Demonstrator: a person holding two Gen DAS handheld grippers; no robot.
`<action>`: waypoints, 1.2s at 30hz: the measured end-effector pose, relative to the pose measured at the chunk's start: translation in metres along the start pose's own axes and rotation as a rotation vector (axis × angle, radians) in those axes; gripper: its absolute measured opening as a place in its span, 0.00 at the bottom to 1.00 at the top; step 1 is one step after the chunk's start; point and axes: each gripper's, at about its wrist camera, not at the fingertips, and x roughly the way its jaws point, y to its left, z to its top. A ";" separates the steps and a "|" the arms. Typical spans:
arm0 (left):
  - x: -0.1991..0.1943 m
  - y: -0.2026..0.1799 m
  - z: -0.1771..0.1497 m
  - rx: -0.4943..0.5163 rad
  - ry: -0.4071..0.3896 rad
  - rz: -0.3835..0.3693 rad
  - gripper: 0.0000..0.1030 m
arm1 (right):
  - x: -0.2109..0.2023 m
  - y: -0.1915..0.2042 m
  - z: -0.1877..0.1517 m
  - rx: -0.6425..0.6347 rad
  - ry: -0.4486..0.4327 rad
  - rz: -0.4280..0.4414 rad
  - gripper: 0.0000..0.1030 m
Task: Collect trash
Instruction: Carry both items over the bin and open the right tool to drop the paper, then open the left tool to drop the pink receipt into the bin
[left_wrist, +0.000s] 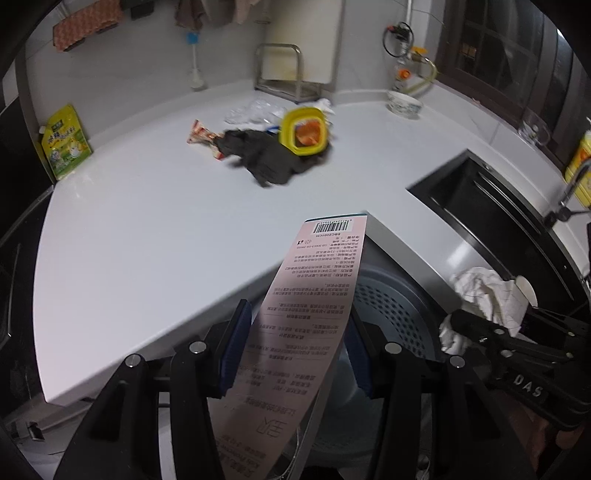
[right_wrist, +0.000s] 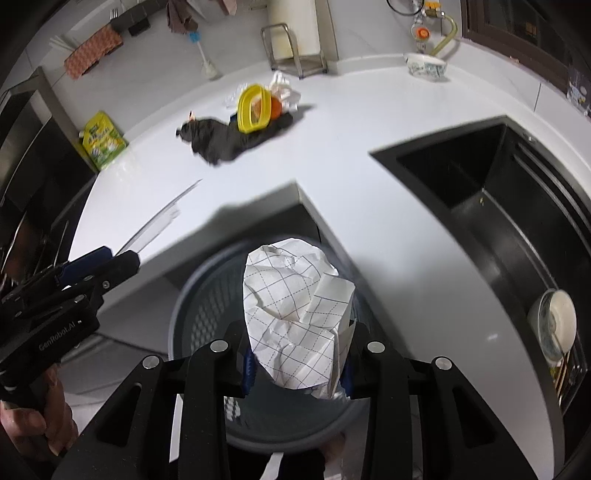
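Note:
My left gripper (left_wrist: 295, 354) is shut on a flat pink printed card with a barcode (left_wrist: 314, 295), held over the counter edge above the grey perforated bin (left_wrist: 391, 302). My right gripper (right_wrist: 299, 365) is shut on a crumpled white checked paper wad (right_wrist: 295, 314), held directly over the grey bin (right_wrist: 199, 314). The wad also shows in the left wrist view (left_wrist: 487, 295). On the white counter (left_wrist: 147, 229) lies a trash pile: a yellow container (left_wrist: 304, 131), a black cloth (left_wrist: 266, 155), a snack wrapper (left_wrist: 201, 134) and clear plastic (left_wrist: 251, 110).
A black sink (right_wrist: 498, 206) is sunk into the counter at right, with a bowl (right_wrist: 554, 325) on a rack. A green-yellow pouch (left_wrist: 64, 142) stands at the counter's left. A metal rack (left_wrist: 280, 74), brush (left_wrist: 194, 59) and patterned bowl (left_wrist: 404, 103) stand at the back.

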 end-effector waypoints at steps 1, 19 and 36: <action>0.002 -0.005 -0.005 0.004 0.011 -0.008 0.47 | 0.003 -0.002 -0.006 0.001 0.012 0.003 0.32; 0.012 -0.017 -0.033 -0.010 0.086 0.008 0.66 | 0.021 -0.005 -0.036 -0.001 0.066 0.047 0.40; 0.001 -0.009 -0.030 -0.041 0.080 0.031 0.76 | 0.009 -0.008 -0.035 0.004 0.047 0.034 0.46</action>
